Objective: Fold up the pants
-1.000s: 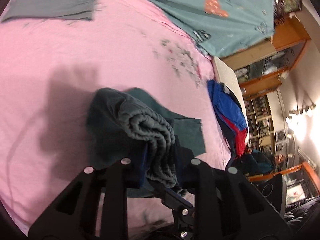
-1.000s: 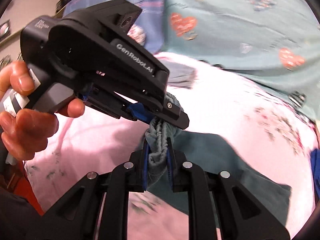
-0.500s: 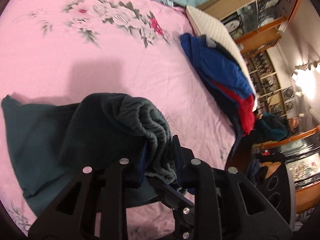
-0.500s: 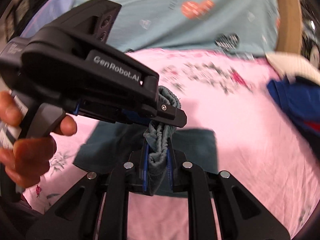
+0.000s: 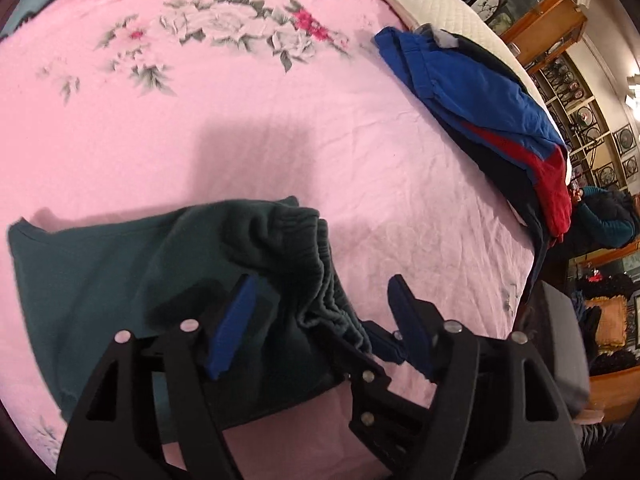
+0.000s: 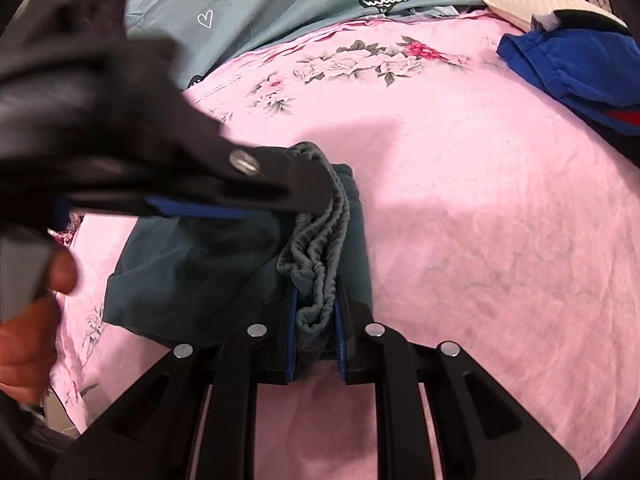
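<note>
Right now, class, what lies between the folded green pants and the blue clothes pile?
Only bare pink bedsheet separates the green pants from the blue clothes pile; the left wrist view shows it.

Pink floral bedsheet (image 5: pixel 248 92); wooden shelves (image 5: pixel 560 20), apparently framed pictures.

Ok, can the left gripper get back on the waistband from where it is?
Probably yes. The left gripper has its jaws opening, and the pants' gathered waistband lies loose between them with nothing in front. The right gripper clamps the same waistband nearby.

Dark teal pants (image 5: pixel 100 272); pink, rose-printed sheet (image 5: pixel 248 120); far right, blue-and-red clothes (image 5: pixel 480 92); black grippers, blue pads (image 5: pixel 230 320).
</note>
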Available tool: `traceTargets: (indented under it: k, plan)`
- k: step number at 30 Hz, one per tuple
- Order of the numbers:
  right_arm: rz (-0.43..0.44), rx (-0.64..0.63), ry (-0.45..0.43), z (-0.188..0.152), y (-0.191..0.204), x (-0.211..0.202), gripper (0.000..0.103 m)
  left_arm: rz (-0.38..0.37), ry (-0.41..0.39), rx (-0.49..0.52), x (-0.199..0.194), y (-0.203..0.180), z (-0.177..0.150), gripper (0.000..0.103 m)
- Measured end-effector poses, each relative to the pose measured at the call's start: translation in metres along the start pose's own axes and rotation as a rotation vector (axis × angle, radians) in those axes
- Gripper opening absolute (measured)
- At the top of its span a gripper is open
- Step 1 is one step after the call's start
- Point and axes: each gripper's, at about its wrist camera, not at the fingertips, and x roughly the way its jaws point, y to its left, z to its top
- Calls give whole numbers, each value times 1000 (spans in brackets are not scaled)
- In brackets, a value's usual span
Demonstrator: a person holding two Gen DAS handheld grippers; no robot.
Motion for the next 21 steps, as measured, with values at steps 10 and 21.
traceTargets:
  k: [10,21]
  plan:
    - [-3,35,15,4,-4,4,16,179,-63,-68,-48,63,-51,74]
    - [-44,48,63,9,-2,10,20,280,33,-4,-17,89,-85,87]
